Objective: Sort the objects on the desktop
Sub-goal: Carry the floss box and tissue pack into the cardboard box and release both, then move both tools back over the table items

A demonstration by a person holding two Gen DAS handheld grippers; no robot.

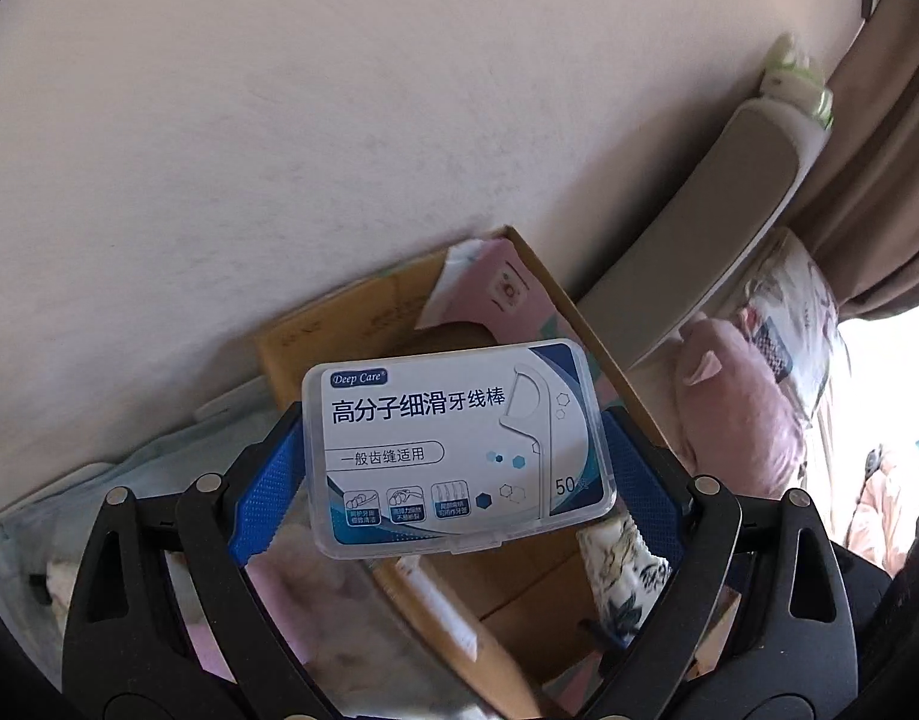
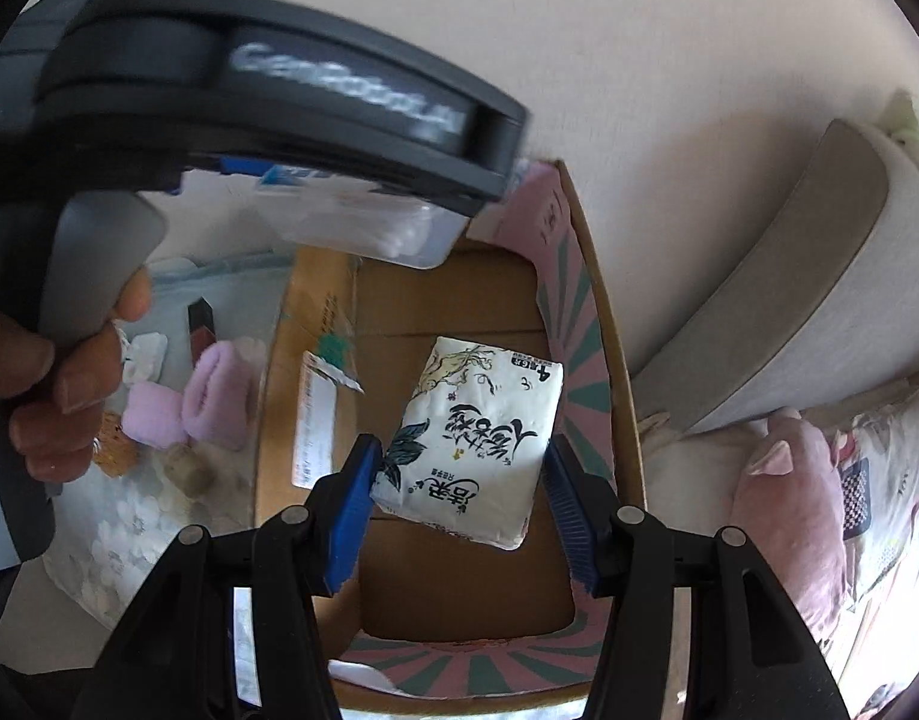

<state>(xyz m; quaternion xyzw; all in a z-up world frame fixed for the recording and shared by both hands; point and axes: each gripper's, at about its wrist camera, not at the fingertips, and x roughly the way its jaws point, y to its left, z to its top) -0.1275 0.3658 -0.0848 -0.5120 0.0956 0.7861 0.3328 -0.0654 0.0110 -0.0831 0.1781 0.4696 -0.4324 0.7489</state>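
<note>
My left gripper (image 1: 453, 474) is shut on a clear plastic dental floss pick box (image 1: 459, 444) with a white and blue label, held by its short ends above an open cardboard box (image 1: 351, 324). My right gripper (image 2: 459, 492) is shut on a white tissue pack (image 2: 477, 438) printed with black script and leaves, hanging over the same cardboard box (image 2: 447, 300). In the right wrist view the left gripper's dark body (image 2: 249, 90) and the floss box (image 2: 369, 222) sit above the carton's far end, with a hand (image 2: 57, 372) on the handle.
The carton has pink and green striped flaps (image 2: 579, 348) and a paper slip (image 2: 315, 420) inside. Left of it on a floral cloth lie rolled pink socks (image 2: 213, 390), a dark lipstick-like stick (image 2: 201, 330) and small items. A grey headboard (image 2: 819, 276) and pink pillow (image 2: 783, 492) lie to the right.
</note>
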